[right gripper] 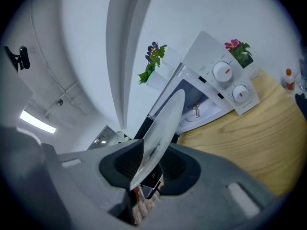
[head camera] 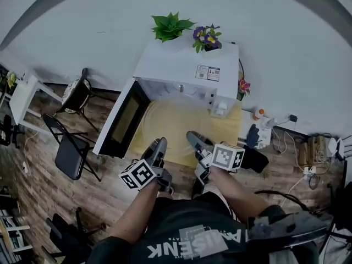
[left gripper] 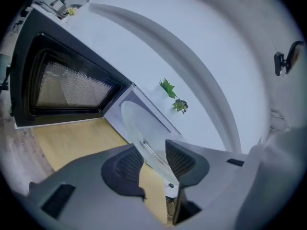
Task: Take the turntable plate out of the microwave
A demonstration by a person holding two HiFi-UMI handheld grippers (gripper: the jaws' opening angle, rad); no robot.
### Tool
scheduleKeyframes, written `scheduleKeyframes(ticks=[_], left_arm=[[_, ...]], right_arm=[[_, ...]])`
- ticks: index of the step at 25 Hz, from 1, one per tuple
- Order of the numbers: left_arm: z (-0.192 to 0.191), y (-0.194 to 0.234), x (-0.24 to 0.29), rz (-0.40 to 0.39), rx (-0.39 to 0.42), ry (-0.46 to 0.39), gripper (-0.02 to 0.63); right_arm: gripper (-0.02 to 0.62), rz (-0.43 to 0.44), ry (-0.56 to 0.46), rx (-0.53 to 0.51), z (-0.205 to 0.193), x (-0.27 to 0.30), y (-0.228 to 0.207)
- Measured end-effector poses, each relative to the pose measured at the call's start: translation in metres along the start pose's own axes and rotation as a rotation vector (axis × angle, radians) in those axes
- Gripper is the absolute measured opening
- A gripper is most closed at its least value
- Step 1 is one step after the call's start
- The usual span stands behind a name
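Observation:
The clear glass turntable plate (head camera: 165, 126) hangs outside the white microwave (head camera: 187, 65), above the wooden table (head camera: 234, 126), held on its near rim by both grippers. My left gripper (head camera: 160, 146) grips the rim on the left. In the left gripper view the glass plate (left gripper: 136, 123) runs between that gripper's (left gripper: 154, 161) pads. My right gripper (head camera: 193, 139) holds the right side. In the right gripper view the tilted plate (right gripper: 163, 123) is pinched edge-on in this gripper (right gripper: 149, 166). The microwave door (head camera: 124, 120) stands wide open to the left, and the cavity (right gripper: 199, 107) is without its plate.
Two potted plants (head camera: 171, 26) (head camera: 207, 37) stand on the microwave's top. Its dials (right gripper: 223, 72) face the right gripper. Black folding chairs (head camera: 69, 147) stand on the floor at left. Bottles and cables (head camera: 258, 114) crowd the table's right end.

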State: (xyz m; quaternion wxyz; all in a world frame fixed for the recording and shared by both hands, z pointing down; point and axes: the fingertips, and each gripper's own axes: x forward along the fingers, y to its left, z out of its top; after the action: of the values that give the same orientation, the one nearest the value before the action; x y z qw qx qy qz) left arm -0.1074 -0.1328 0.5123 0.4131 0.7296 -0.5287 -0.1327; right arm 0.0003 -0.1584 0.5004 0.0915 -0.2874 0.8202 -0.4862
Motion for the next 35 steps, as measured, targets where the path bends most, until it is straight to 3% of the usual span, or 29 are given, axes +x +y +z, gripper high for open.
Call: scheduleKeyframes(ticks=[21,35], left_arm=[[0.091,-0.075,-0.064,-0.13,0.144,0.007,0.146],[0.078,-0.086,-0.053,-0.175,0.095,0.074,0.146]], right_arm=[[0.101,0.034,-0.189,-0.011,0.024,-0.013,0.125],[0.106,-0.028,-0.215,-0.043,0.03,-0.025,0.123]])
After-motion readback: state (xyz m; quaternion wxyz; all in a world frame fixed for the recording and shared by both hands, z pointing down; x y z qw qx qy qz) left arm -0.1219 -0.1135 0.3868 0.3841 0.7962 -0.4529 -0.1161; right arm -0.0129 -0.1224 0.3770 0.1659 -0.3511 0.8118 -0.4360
